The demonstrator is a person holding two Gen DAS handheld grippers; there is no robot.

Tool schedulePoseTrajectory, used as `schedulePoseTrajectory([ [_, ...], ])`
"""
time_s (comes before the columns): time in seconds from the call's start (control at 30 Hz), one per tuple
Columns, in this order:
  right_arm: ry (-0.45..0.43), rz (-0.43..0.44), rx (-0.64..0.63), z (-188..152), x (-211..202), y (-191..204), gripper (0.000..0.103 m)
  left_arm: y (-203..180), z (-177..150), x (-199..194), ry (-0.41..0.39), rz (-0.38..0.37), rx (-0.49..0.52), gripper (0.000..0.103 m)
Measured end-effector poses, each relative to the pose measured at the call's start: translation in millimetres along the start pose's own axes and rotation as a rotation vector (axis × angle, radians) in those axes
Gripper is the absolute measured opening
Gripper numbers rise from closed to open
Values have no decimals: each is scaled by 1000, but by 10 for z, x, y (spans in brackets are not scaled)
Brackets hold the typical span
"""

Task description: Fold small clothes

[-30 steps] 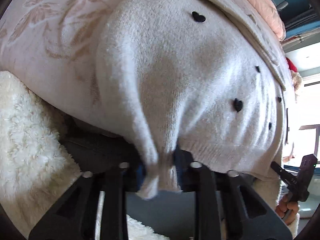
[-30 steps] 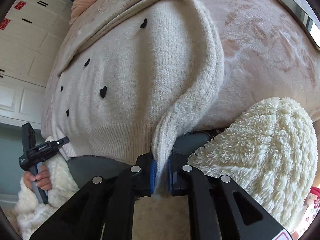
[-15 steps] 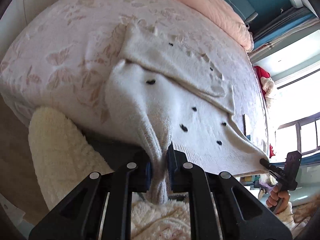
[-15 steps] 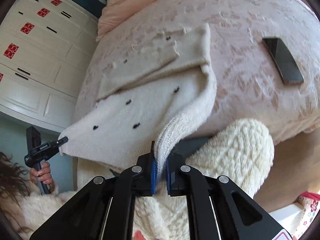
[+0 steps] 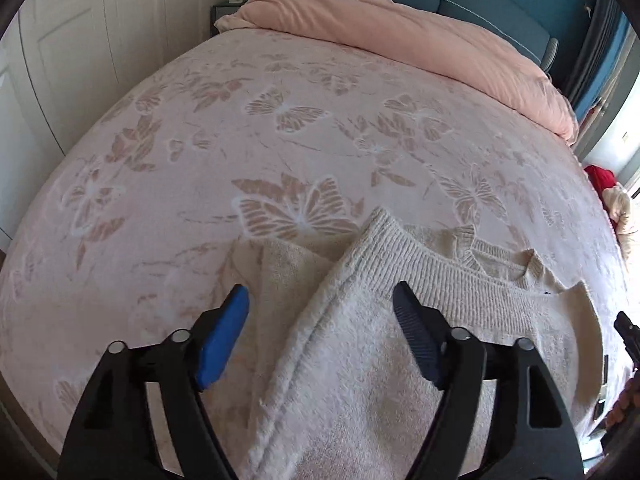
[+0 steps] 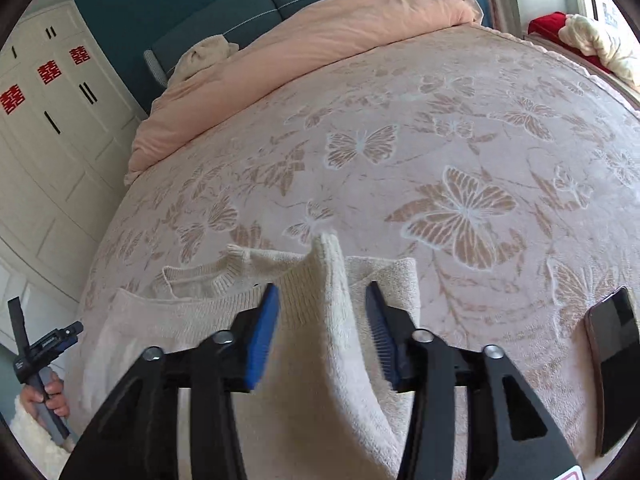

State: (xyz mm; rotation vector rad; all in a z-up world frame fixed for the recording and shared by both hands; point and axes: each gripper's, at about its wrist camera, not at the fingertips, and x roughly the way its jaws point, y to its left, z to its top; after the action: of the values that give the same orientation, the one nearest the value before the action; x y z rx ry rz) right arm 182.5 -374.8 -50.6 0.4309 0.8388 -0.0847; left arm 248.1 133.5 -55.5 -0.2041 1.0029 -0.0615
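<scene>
A: Where does the cream knitted sweater (image 5: 400, 344) lie now?

B: Folded bottom-over-top on the pink butterfly-patterned bedspread (image 5: 280, 120), ribbed hem at the collar, long axis running from three to nine o'clock.

A: And the jaws?

B: Both have just been opening. The left gripper (image 5: 320, 316) stands released over the hem's corner at twelve o'clock. The right gripper (image 6: 324, 312) is released too; a raised fold stands between its pads, untouched.

A: Which is nearer?

B: Each to its own end, I judge.
</scene>
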Motion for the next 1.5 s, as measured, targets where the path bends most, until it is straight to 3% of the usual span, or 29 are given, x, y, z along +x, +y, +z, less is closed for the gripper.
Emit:
schedulePoseTrajectory([
  [0.07,-18,-4,-7,-103,-10,-56,68,65,-61,33,2,-24,-19,91],
  [0.17,83,-31,-24,-167,321,-72,68,-28,-139,301,71,-33,6,90],
  [0.2,112,-43,-25,-192,440,-60,65,-84,-156,400,79,-8,15,85],
  [0.23,135,-58,-19,-208,544,-50,55,-136,-167,496,92,23,28,76],
  [0.27,151,-72,-2,-212,626,-52,11,-181,-169,604,127,57,43,43],
  [0.3,166,-80,25,-197,666,-54,7,-210,-162,674,163,80,46,17],
  [0.33,139,-60,63,-147,610,-58,7,-219,-138,645,163,70,29,9],
  [0.43,-22,86,108,114,84,54,6,-249,34,183,44,2,14,8],
  [0.53,-125,134,72,281,-252,168,6,-200,203,-32,9,11,-18,8],
  [0.6,-78,66,65,284,12,76,6,-169,225,164,19,111,18,8],
  [0.7,184,-67,101,49,893,-254,6,-18,52,777,189,164,-11,9],
  [0.73,222,-79,119,-28,1018,-310,6,-5,-21,848,195,183,-9,9],
  [0.83,108,-41,133,76,628,-164,14,-212,-42,582,112,227,104,12],
  [0.93,-2,-51,41,75,92,182,16,-456,-77,65,12,204,158,14],
  [0.97,-6,-34,19,17,-17,321,17,-578,-130,-97,-19,197,172,23],
  [1.0,-5,-3,10,-66,-76,446,19,-704,-192,-213,-40,173,181,37],
  [1.07,50,85,-8,-308,-32,723,18,-967,-389,-304,-41,106,188,47],
  [1.17,175,118,-107,-766,278,1072,5,-1194,-709,-67,44,95,208,47],
  [1.23,188,33,-101,-951,329,908,5,-1079,-889,96,106,161,220,45],
  [1.33,180,-108,55,-1082,122,206,5,-603,-1066,69,143,183,149,46],
  [1.4,153,-89,153,-1136,-112,-111,5,-396,-1184,16,160,171,115,46],
  [1.5,116,-77,228,-1191,-301,-254,11,-344,-1321,-110,150,145,71,45],
])
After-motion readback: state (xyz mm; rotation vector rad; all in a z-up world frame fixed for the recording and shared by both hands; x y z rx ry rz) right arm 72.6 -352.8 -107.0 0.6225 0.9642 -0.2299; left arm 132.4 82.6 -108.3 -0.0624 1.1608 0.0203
